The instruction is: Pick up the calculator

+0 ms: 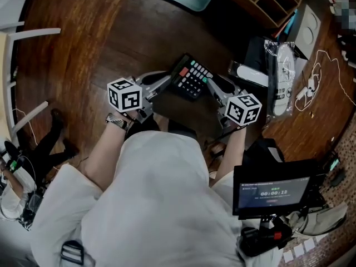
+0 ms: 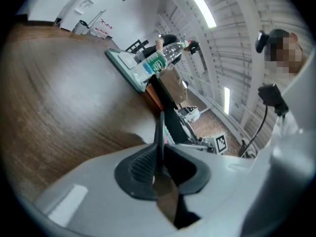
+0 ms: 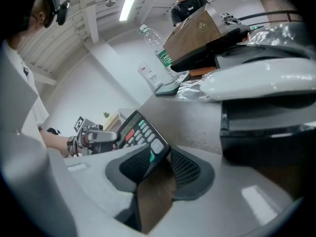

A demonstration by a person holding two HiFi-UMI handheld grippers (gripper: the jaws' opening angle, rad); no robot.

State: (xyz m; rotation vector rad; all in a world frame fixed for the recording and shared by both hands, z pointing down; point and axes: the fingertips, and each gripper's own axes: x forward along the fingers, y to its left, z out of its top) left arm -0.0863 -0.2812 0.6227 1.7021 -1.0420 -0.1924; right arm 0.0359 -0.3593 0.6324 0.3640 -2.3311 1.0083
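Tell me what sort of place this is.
Probably an office or lab workroom: a wooden surface holds a calculator and a wooden organiser, a small screen shows a timer, and strip lights run along a high ceiling.

the head view is dim and low in contrast; the dark wooden surface (image 1: pixel 83 54) beyond the left tongs (image 1: pixel 168 82) shows only a faint sheen, and the corners bend and darken. both gripper views are brighter, lit by ceiling strip lights (image 2: pixel 197 4) high above the tongs that burn out to white. strong fisheye curving and a black vignette ring them. the right tongs (image 3: pixel 163 158) look soft; the calculator (image 3: pixel 138 130) keys read sharper.
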